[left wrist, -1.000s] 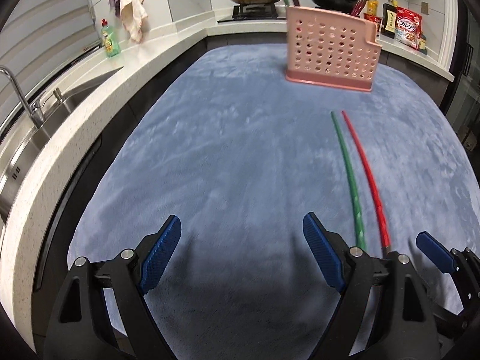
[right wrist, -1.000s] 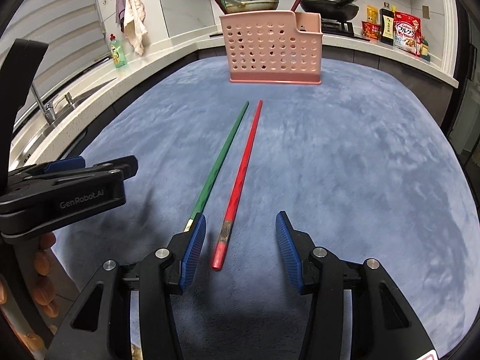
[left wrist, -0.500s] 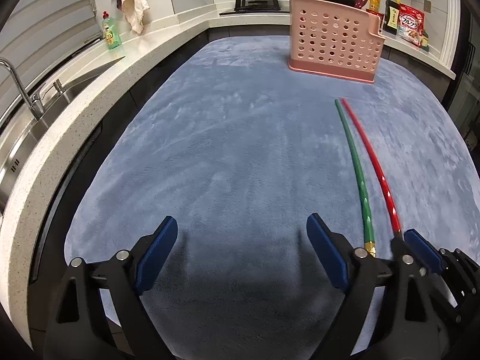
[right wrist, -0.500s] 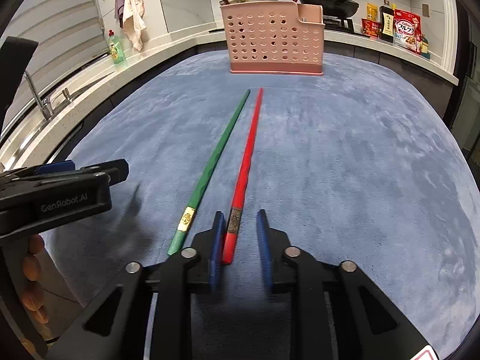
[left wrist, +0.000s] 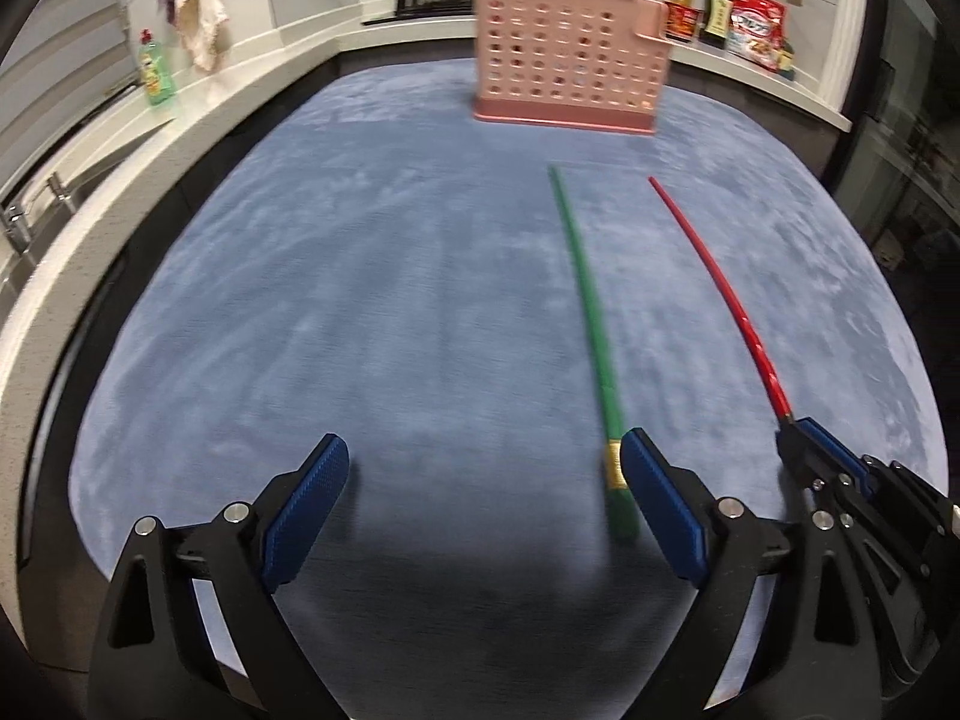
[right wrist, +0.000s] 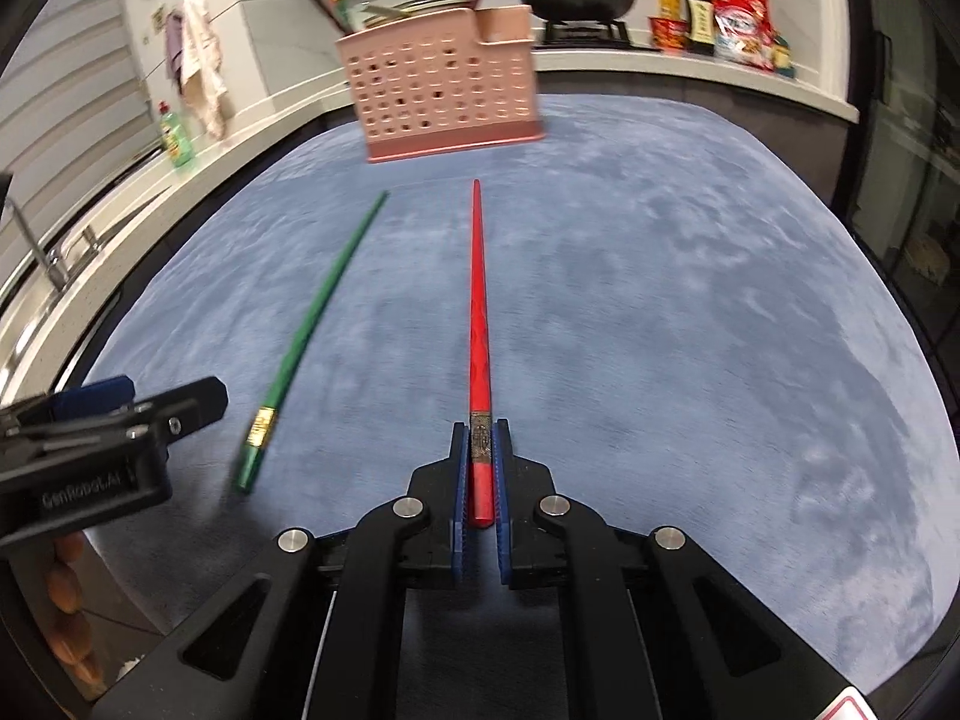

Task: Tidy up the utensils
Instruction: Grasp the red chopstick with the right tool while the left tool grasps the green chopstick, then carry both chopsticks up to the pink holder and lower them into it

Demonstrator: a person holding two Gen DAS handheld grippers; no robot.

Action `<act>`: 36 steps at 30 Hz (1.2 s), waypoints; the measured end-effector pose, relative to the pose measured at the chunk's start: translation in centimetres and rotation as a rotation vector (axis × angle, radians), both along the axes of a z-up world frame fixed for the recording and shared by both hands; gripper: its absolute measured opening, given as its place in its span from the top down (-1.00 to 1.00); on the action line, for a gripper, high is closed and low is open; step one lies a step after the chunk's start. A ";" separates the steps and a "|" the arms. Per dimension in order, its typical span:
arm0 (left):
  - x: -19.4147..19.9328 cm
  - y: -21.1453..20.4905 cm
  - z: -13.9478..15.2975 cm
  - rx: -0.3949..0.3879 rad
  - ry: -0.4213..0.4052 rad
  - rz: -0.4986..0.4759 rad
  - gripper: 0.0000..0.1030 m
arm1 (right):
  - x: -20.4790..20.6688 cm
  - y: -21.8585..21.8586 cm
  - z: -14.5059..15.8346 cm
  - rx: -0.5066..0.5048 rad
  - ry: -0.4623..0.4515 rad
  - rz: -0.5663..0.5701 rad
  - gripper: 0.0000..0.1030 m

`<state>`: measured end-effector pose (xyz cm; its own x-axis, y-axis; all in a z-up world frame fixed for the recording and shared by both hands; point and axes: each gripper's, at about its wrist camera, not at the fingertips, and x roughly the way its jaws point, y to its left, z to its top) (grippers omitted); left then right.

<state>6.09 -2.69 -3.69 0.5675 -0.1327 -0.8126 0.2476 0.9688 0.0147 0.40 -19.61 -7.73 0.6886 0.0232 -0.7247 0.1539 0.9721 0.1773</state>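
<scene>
Right tongs pinch the red chopstick; left tongs spread over the mat.

The right gripper (right wrist: 480, 468), black-framed with blue pads, is pressed onto the butt end of the long red plastic chopstick (right wrist: 477, 312), which points toward 12 o'clock at the pink perforated plastic utensil basket (right wrist: 444, 99). The basket stands at the far edge of the blue-grey plush mat (right wrist: 690, 312) and already holds several utensils. The long green plastic chopstick (left wrist: 591, 324) lies on the mat, apart from the red one, at 10 o'clock of the right gripper. The left gripper (left wrist: 483, 480) is spread wide, holding nothing; the green chopstick's butt end lies just beside its right pad (left wrist: 657, 501).
</scene>
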 end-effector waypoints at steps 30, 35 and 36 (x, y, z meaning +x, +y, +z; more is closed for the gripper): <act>0.0 -1.1 -0.9 -0.025 0.077 -0.052 0.84 | -0.4 -0.1 0.1 0.022 0.000 0.004 0.86; -0.3 -0.4 0.7 -0.064 0.065 -0.046 0.85 | -0.9 -0.6 1.1 0.046 -0.010 0.005 0.86; -0.4 -0.2 1.2 -0.072 0.057 -0.045 0.85 | -1.1 -0.7 1.5 0.050 -0.016 0.005 0.86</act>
